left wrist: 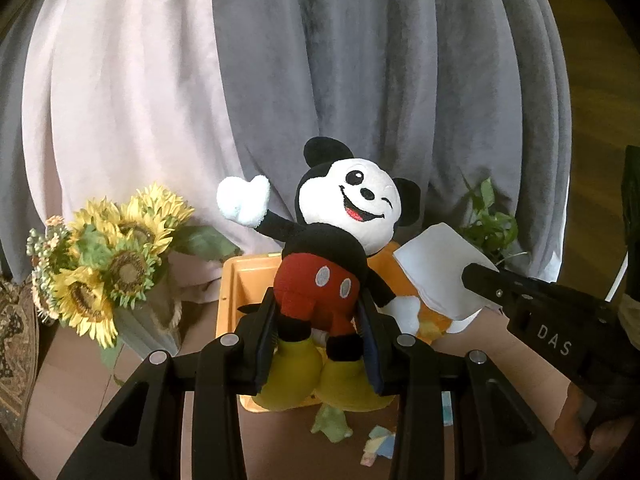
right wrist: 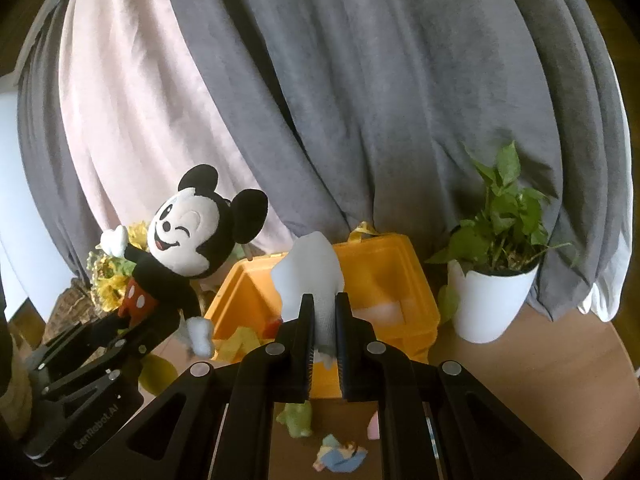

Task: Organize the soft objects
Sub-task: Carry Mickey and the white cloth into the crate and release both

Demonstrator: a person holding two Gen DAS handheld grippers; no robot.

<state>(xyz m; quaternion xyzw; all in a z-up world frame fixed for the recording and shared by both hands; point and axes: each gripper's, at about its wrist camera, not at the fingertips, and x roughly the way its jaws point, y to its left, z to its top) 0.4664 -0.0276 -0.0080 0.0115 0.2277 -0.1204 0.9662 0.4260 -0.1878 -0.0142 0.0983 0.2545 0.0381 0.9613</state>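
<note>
Grey curtains are hanging behind; left gripper (left wrist: 316,320) is clamping the black-eared mouse plush (left wrist: 332,248) by its red shorts, right gripper (right wrist: 324,320) is pinching a white soft cloth (right wrist: 310,268), both likely bound for the orange plastic bin (right wrist: 384,280) at twelve o'clock.

Soft daylight is glowing through the pale curtain (left wrist: 120,100). Fisheye distortion is bending and darkening both views' edges; focus is holding sharp.

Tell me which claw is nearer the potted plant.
Right. The right claw, clamping white cloth, sits just left of the potted plant; the left claw, gripping the mouse plush, is farther left.
</note>
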